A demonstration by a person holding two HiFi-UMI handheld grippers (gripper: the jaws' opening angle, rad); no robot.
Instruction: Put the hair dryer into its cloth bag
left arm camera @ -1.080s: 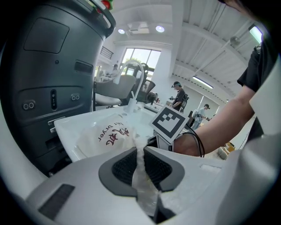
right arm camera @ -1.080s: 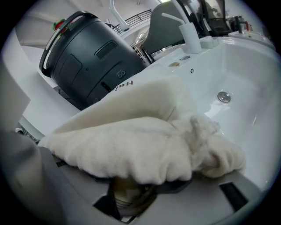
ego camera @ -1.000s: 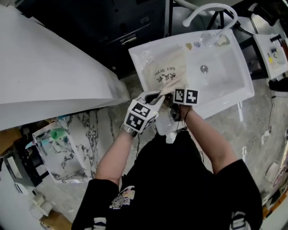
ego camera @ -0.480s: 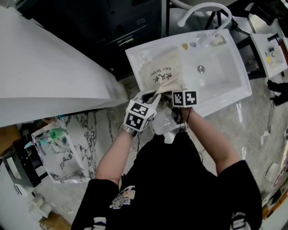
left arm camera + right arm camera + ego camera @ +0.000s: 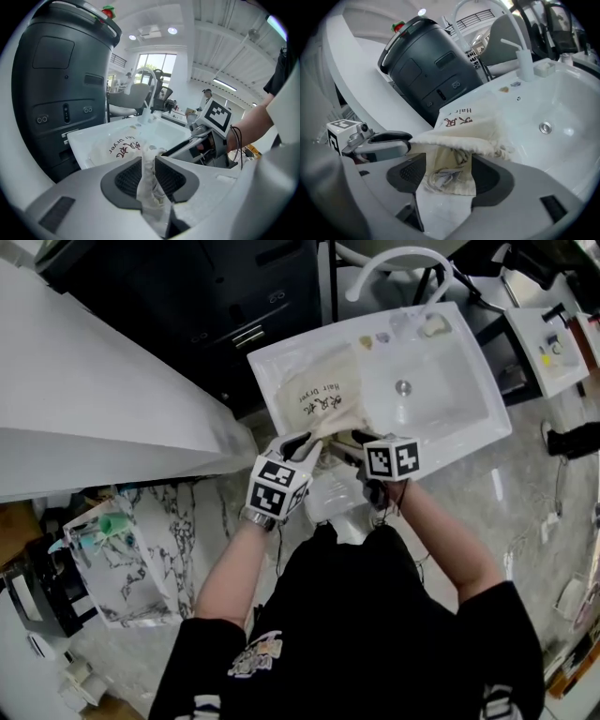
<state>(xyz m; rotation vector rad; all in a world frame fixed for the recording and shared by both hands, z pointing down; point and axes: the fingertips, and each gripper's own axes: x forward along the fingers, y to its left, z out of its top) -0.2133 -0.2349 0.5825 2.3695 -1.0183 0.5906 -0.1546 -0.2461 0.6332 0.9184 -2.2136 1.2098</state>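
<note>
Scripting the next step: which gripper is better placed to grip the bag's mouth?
Right gripper: jaws wide, cloth bag rim between them, ungripped. Left gripper's jaws are opening, fabric pinched between them.

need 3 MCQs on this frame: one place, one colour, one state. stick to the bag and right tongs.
1. Where does most of the bag lie?
A floor; B sink; C chair

2. Colour of the large characters on the bag?
A red; B green; C blue

3. How do the jaws of the right tongs stand?
A clamped shut; B out of view; C wide apart

Answers: B, its printed side rests in the white basin; A, both the head view and the right gripper view show red print; C, cloth sits loose between them.
</note>
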